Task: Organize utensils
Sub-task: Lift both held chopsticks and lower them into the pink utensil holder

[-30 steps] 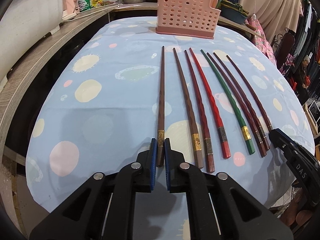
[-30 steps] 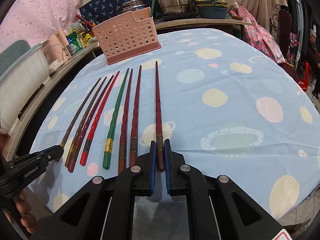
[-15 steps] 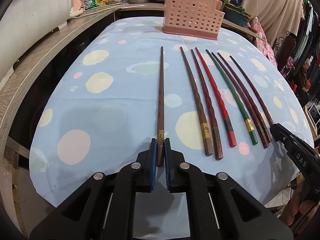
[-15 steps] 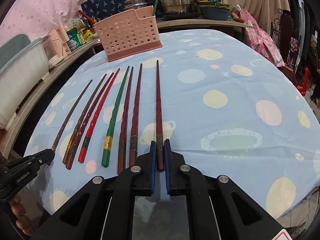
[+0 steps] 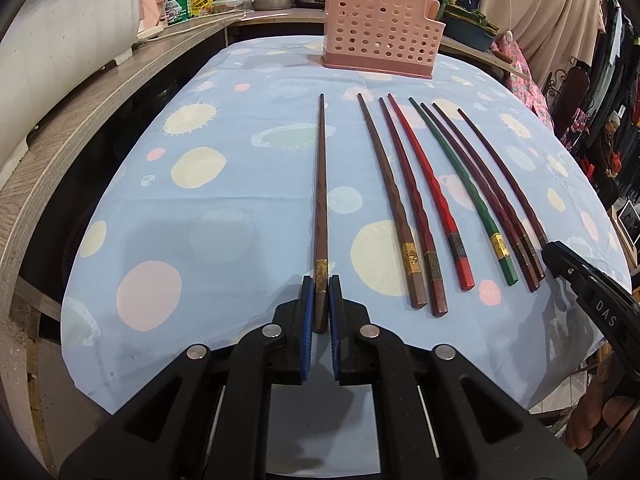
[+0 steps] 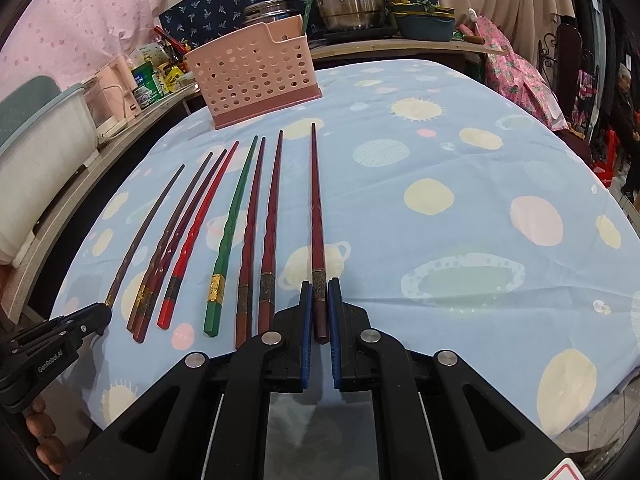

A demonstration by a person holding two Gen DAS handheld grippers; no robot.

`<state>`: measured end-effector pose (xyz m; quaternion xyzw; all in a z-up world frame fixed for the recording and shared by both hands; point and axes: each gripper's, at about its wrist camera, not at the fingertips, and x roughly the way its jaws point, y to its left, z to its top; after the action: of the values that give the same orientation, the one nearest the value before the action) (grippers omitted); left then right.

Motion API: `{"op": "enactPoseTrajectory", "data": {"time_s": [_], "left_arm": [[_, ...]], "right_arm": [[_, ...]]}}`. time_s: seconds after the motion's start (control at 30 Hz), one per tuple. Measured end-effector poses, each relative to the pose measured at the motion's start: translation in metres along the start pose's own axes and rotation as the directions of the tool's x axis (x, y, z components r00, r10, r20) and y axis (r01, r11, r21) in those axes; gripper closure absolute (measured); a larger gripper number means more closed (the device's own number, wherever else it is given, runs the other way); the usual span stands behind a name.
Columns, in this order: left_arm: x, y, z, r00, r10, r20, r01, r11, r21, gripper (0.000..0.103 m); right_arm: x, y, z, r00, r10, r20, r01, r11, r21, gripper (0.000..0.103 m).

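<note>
Since a second ago, the brown chopstick (image 5: 321, 200) has shifted left, apart from its neighbours. The left gripper (image 5: 321, 280) is clamped on its thick end; the right gripper (image 6: 320, 284) clamps a dark red chopstick (image 6: 317, 208). Six others lie between them on the spotted tablecloth (image 5: 208, 216), before a pink basket (image 5: 380, 46).

Eight chopsticks (image 5: 416, 200) are lying side by side on the worktop (image 5: 200, 216), running from near to far. The leftmost chopstick (image 5: 321, 200) is lying apart from the others, its near end sitting between the left gripper (image 5: 318, 300) jaws. The rightmost chopstick (image 6: 318, 216) is sitting likewise in the right gripper (image 6: 319, 304). A perforated holder (image 5: 378, 46) is standing at the far end, behind them.
</note>
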<state>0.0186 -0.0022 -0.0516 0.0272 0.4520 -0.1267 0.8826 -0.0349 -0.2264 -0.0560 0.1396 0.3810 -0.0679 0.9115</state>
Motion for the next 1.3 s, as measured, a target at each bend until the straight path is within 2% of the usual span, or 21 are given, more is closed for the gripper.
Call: {"op": "enactPoseTrajectory", "data": {"time_s": [0.53,0.63,0.73,0.93,1.1,1.3], "left_arm": [[0.0,-0.002,-0.001,1.0,0.006,-0.003,-0.006,1.0,0.025,0.096],[-0.002,0.003,0.003,1.0,-0.019,-0.019,0.019,1.0,0.007,0.096],[-0.014,0.008,0.007,1.0,-0.026,0.002,0.026,1.0,-0.004,0.096],[-0.052,0.019,0.024,0.997,-0.048,0.059,0.05,0.998,-0.038,0.096],[-0.083,0.019,0.056,0.991,-0.053,0.119,0.058,0.998,-0.037,0.096],[-0.107,0.013,0.103,0.98,-0.057,0.191,0.062,0.998,-0.025,0.096]], "right_arm": [[0.0,0.003,0.001,1.0,-0.019,-0.008,0.019,1.0,-0.012,0.096],[-0.004,0.005,0.003,0.999,-0.025,-0.026,0.025,1.0,-0.017,0.096],[-0.013,0.003,0.005,1.0,-0.017,-0.021,0.017,1.0,-0.007,0.096],[-0.052,0.002,0.028,0.998,0.01,0.063,-0.01,1.0,0.001,0.096],[-0.086,-0.001,0.063,0.989,0.018,0.148,-0.021,1.0,0.017,0.096],[-0.108,-0.004,0.11,0.974,0.036,0.222,-0.043,0.999,0.027,0.096]]}}
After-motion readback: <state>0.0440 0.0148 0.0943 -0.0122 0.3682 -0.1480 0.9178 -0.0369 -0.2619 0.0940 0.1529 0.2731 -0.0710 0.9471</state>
